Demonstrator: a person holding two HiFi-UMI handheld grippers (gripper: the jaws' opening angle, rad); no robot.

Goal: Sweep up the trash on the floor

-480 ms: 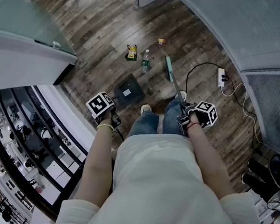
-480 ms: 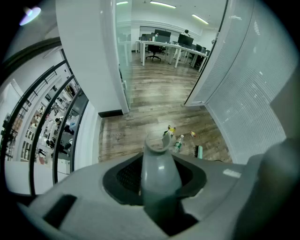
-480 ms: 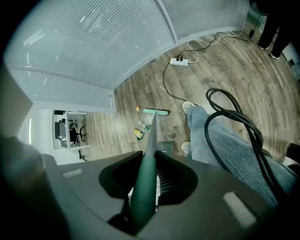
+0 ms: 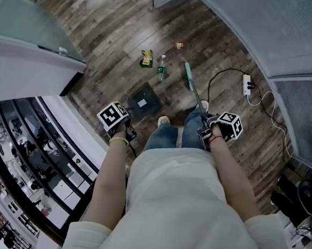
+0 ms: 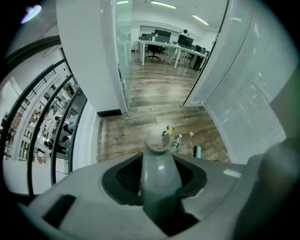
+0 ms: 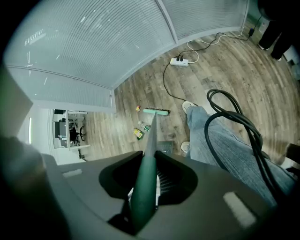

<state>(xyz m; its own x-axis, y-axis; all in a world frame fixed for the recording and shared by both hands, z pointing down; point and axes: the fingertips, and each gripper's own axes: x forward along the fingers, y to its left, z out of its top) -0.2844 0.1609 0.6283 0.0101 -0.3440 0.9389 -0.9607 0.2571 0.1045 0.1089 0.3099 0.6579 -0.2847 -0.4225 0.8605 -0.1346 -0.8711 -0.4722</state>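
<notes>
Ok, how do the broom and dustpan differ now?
The broom handle is green and slim; the dustpan handle grey, thick, hollow-ended. The broom head lies near the bottle; the dustpan sits nearer the shoes. Both are clamped: broom in the right tool, dustpan in the left tool.

Trash, broom and dustpan on the dark wood-plank floor (image 4: 115,32).
A crumpled yellow wrapper (image 4: 146,57), a clear plastic bottle with a green label (image 4: 162,67) just right of it, and a small yellow-orange scrap (image 4: 179,45) farther off lie loose on the planks. The long-handled green broom (image 4: 188,76) has its head down right of the bottle, its handle slanting back to the near side. The dark grey square dustpan (image 4: 143,101) sits nearer, left of the broom, apart from the trash.
</notes>
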